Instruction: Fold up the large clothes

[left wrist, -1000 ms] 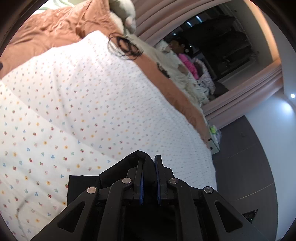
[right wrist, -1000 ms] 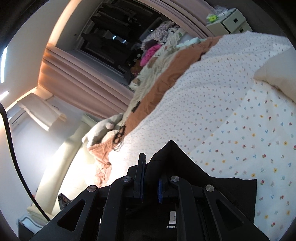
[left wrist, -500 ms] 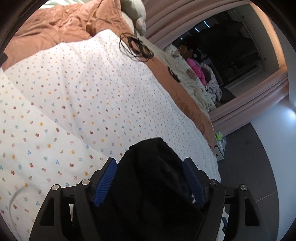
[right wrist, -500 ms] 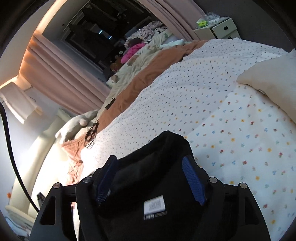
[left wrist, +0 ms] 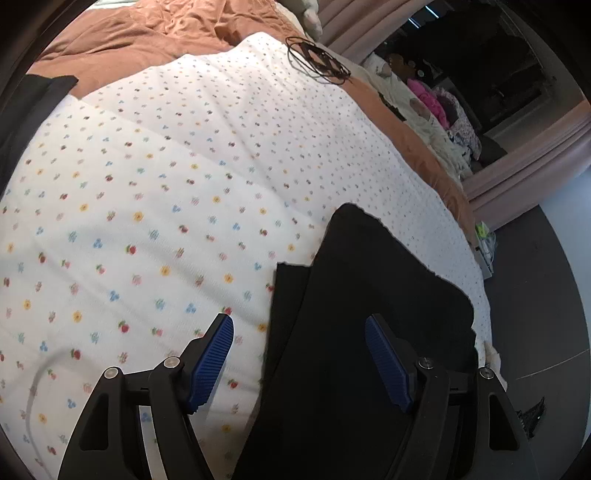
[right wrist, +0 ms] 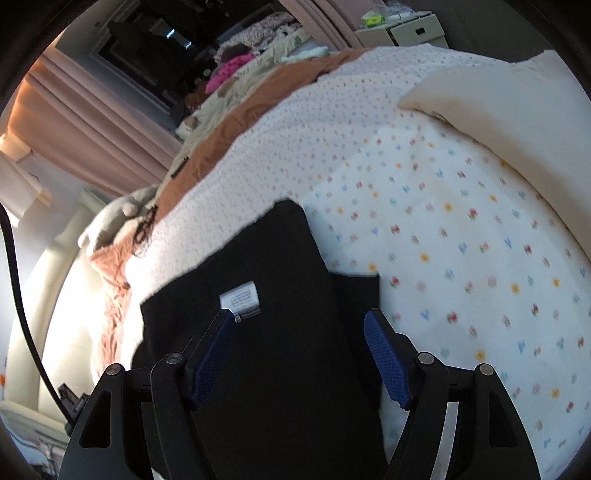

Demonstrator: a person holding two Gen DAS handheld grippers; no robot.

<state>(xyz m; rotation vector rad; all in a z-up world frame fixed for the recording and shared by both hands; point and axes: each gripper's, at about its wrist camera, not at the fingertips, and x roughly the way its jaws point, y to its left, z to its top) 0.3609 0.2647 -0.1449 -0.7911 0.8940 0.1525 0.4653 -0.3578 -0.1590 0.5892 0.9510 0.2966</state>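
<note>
A black garment (left wrist: 369,295) lies folded flat on the flower-print bed sheet (left wrist: 129,221). In the right wrist view the same garment (right wrist: 266,350) shows a white label (right wrist: 240,297) on top. My left gripper (left wrist: 299,328) is open and empty, just above the garment's left edge. My right gripper (right wrist: 297,325) is open and empty, hovering over the garment's near part. Neither touches the cloth.
A brown duvet (left wrist: 147,33) and a coil of dark cable (left wrist: 317,61) lie at the far end of the bed. A cream pillow (right wrist: 498,103) lies at the right. A pile of clothes (right wrist: 243,70) and a nightstand (right wrist: 402,27) stand beyond the bed.
Both grippers were shut on the black garment a second ago. They opened, let it drop flat on the bed, and pulled back a little.
</note>
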